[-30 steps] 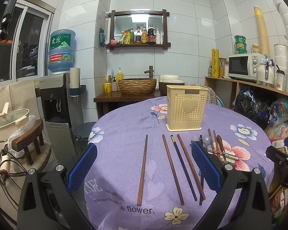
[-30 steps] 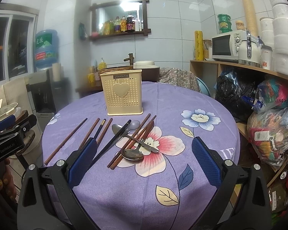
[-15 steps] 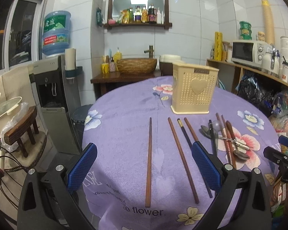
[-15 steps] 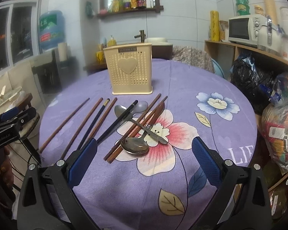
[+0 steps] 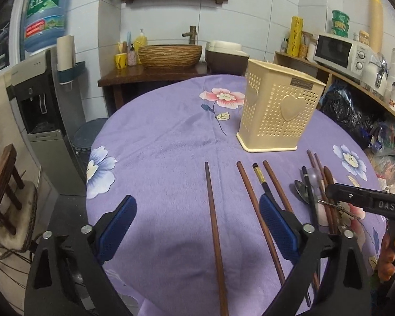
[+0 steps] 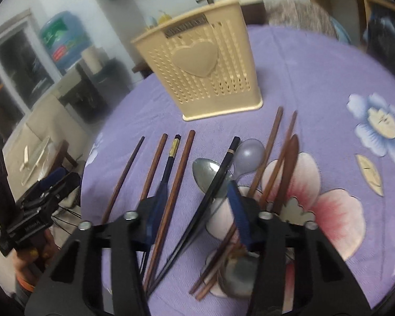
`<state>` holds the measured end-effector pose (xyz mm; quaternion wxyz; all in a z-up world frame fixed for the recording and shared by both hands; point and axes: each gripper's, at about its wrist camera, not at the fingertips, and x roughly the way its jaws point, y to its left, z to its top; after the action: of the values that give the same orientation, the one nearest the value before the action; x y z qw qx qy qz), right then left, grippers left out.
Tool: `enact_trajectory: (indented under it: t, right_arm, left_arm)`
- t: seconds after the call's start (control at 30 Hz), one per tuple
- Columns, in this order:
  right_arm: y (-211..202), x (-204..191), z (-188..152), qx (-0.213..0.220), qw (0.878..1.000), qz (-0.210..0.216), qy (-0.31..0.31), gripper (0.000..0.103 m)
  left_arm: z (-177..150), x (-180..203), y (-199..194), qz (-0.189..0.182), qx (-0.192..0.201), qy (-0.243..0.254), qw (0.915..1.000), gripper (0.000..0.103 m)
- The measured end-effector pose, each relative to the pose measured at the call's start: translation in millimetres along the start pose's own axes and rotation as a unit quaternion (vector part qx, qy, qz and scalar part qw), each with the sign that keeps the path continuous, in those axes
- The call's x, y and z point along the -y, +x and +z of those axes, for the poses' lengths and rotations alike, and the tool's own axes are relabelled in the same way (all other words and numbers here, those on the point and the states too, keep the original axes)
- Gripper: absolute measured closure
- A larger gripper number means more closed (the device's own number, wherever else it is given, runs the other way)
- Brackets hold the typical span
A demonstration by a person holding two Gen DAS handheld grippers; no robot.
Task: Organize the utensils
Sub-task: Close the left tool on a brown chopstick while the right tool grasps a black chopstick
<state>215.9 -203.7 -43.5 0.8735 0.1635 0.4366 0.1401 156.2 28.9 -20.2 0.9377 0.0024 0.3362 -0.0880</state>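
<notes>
Pick-up step: right gripper [image 6: 194, 208], fingers spread, straddles black chopstick [image 6: 213, 187] near the table's [image 5: 158, 142] front; left gripper [image 5: 197, 226] spread, idle; next, clamp, carry to holder [image 6: 200, 65] beyond.

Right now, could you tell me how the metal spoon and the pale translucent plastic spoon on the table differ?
The shiny metal spoon mirrors the room; the pale translucent plastic spoon is matte and lilac-grey. The metal spoon's bowl sits left of the black chopstick, the plastic spoon's to its right. Both lie flat on the purple tablecloth, bowls toward the cream holder.
</notes>
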Motion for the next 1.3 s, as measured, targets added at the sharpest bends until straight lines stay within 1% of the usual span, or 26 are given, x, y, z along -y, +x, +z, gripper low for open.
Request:
enact_trajectory:
  t: [0.03,0.07,0.1,0.2,0.33,0.43,0.67,0.77,0.83,0.93,1.0,1.07,1.13,1.23,1.3]
  right_arm:
    - [3.8,1.8,1.8,-0.005,1.000,0.003,0.008,0.073]
    - [8.9,2.9,4.8,-0.010,1.000,0.003,0.018,0.074]
    - [11.4,2.9,6.7,-0.012,1.000,0.001,0.023,0.075]
    - [21.4,1.6,13.5,-0.022,0.999,-0.022,0.025,0.076]
    - [33.8,2.7,15.3,-0.035,0.998,-0.041,0.035,0.078]
    - [36.7,2.0,16.7,-0.040,0.997,-0.044,0.043,0.080]
    - [53.1,-1.1,23.4,-0.047,0.995,-0.073,0.041,0.081]
    - [60.2,-4.7,26.7,-0.048,0.995,-0.081,0.037,0.081]
    - [62.0,-4.7,28.5,-0.047,0.995,-0.083,0.037,0.081]
    - [62.2,-2.7,29.8,-0.048,0.995,-0.085,0.036,0.082]
    - [63.1,-1.3,31.6,-0.049,0.994,-0.087,0.038,0.084]
    - [64.3,1.3,33.7,-0.048,0.994,-0.090,0.039,0.089]
    - [64.6,2.2,34.3,-0.047,0.994,-0.088,0.039,0.090]
    - [62.8,3.6,33.0,-0.045,0.995,-0.083,0.040,0.090]
    - [60.4,6.5,32.0,-0.043,0.995,-0.077,0.047,0.090]
  left_arm:
    - [2.4,-1.1,4.7,-0.001,-0.006,0.001,1.0000,0.019]
    - [5.4,-1.1,9.8,-0.002,-0.015,0.001,0.9999,0.021]
    - [8.3,-1.8,16.2,-0.008,-0.025,-0.002,0.9996,0.024]
    - [11.6,-1.1,29.7,-0.021,-0.048,-0.007,0.9986,0.033]
    - [13.9,-0.1,44.5,-0.033,-0.071,-0.011,0.9969,0.036]
    - [16.1,0.8,52.3,-0.028,-0.079,-0.006,0.9964,0.039]
    - [16.6,-2.6,71.3,-0.031,-0.111,-0.014,0.9932,0.046]
    - [18.5,-1.6,80.3,-0.030,-0.122,-0.015,0.9919,0.051]
    - [20.8,-0.1,89.5,-0.030,-0.135,-0.015,0.9903,0.058]
    - [24.1,3.0,96.4,-0.018,-0.139,-0.009,0.9901,0.061]
    - [28.0,7.4,100.9,-0.012,-0.143,0.004,0.9897,0.062]
    - [30.6,9.8,103.8,-0.004,-0.145,0.011,0.9894,0.070]
    - [33.4,9.2,106.5,0.002,-0.145,0.012,0.9894,0.082]
    - [35.3,7.4,108.9,0.003,-0.146,0.008,0.9892,0.092]
    - [35.7,7.0,109.5,0.003,-0.145,0.006,0.9893,0.096]
